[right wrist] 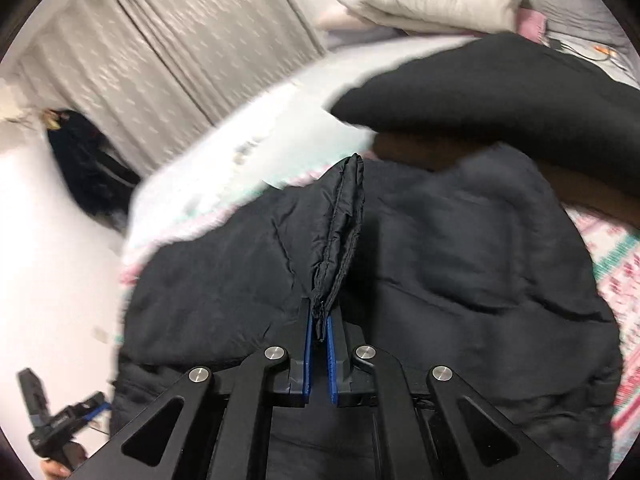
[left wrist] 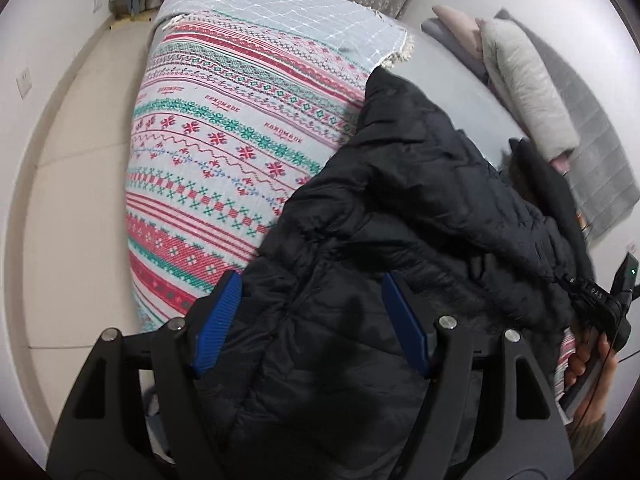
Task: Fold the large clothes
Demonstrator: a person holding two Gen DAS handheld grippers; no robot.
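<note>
A: Start with the left wrist view. Where is the garment?

B: The black quilted jacket [left wrist: 420, 248] lies on the bed, spread over the patterned blanket [left wrist: 224, 152] toward the bed's right half. Its upper edge runs diagonally from the near left up to a point beside the fringed pale checked throw [left wrist: 288, 28].

A: And the left gripper [left wrist: 312, 320]?

B: Its blue-padded fingers [left wrist: 218, 320] stand wide apart, with jacket fabric bulging up between them but not pinched. The left finger sits right at the jacket's left edge, over the blanket.

A: Open room?

B: The blanket to the left is bare up to the bed's edge, then pale floor [left wrist: 76, 200]. To the right, a folded pile of bedding [left wrist: 528, 88] sits near the jacket's far edge. The person's right hand [left wrist: 588, 364] shows at the right border with its tool.

A: Now the right wrist view.

B: The right gripper [right wrist: 319, 344] has its fingers drawn narrow, clamped on a doubled, stitched edge of the jacket [right wrist: 440, 248], which stands up in a ridge from the fingers. A black flap is lifted and blurred above. Curtains [right wrist: 180, 40] hang beyond the bed; blanket shows at the right edge. The other tool appears in the lower left corner.
</note>
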